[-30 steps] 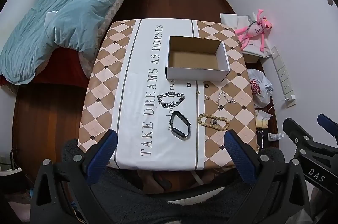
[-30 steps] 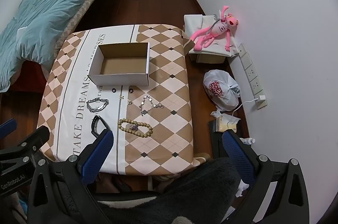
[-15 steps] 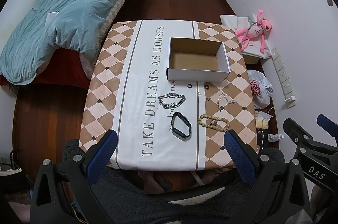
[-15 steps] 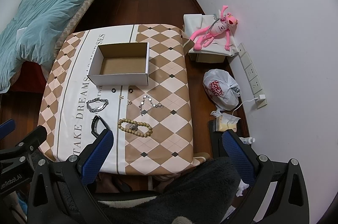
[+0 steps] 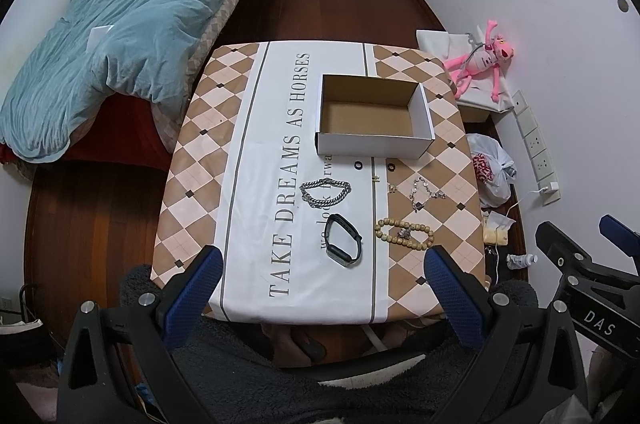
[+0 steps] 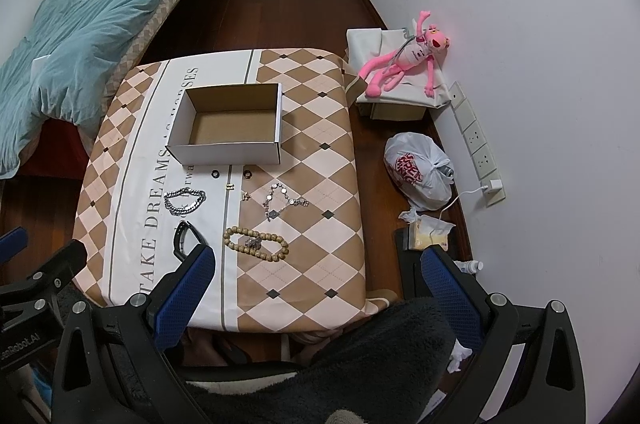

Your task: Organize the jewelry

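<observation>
An empty white cardboard box (image 5: 416, 147) (image 6: 224, 153) stands open on the checked tablecloth. In front of it lie a silver chain bracelet (image 5: 325, 192) (image 6: 184, 200), a black band (image 5: 343, 240) (image 6: 185, 235), a wooden bead bracelet (image 5: 404, 232) (image 6: 256, 243), a thin silver charm bracelet (image 5: 426, 188) (image 6: 282, 200), two small black rings (image 5: 359, 165) (image 6: 216, 173) and small earrings (image 5: 376, 178). My left gripper (image 5: 320, 288) is open and empty, high above the table's near edge. My right gripper (image 6: 318, 288) is open and empty, above the near right corner.
The table (image 5: 208, 127) stands between a bed with a blue duvet (image 5: 120, 35) on the left and the wall on the right. By the wall are a pink plush toy (image 6: 404, 63) on a box, a white plastic bag (image 6: 420, 171) and a power strip (image 6: 478, 139).
Both views have shifted very slightly; the table sits a little lower in the left wrist view. Nothing on the table has moved.
</observation>
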